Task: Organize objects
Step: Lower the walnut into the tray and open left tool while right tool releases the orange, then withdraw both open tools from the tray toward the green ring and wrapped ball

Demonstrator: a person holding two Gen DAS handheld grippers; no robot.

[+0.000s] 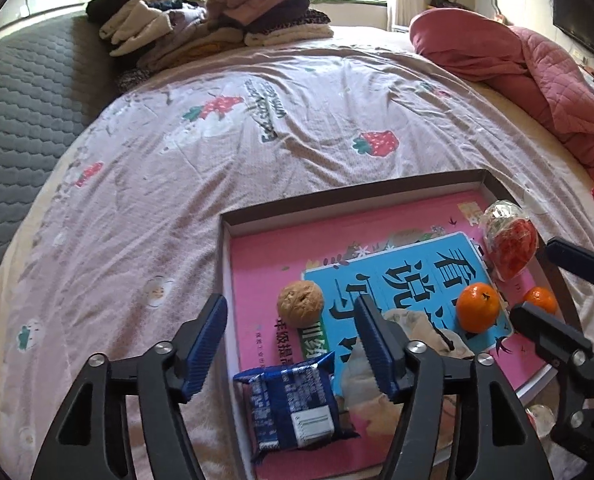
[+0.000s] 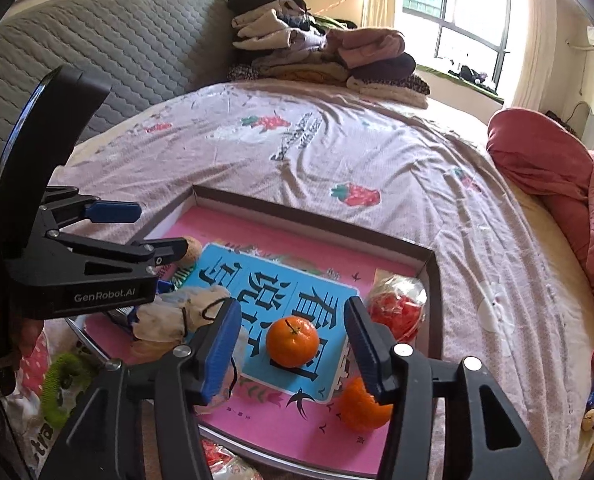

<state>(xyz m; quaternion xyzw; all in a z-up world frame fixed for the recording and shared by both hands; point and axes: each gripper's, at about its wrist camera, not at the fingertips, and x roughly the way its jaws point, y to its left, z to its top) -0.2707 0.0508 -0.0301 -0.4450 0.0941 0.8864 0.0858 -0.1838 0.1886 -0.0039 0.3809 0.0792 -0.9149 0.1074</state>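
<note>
Both sets of fingers, left (image 1: 293, 354) and right (image 2: 295, 350), stand open and empty. Snack packet (image 1: 293, 404), walnut (image 1: 301, 303) and tangerines (image 2: 293, 342) already lie in the tray (image 1: 353, 196); loose items at five o'clock likely remain.

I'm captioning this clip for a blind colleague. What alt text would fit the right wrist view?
The open right gripper hangs over a shallow box on a bed, framing a tangerine on a pink and blue book. A second tangerine and a red snack bag lie nearby; the left gripper reaches in from the left.
</note>
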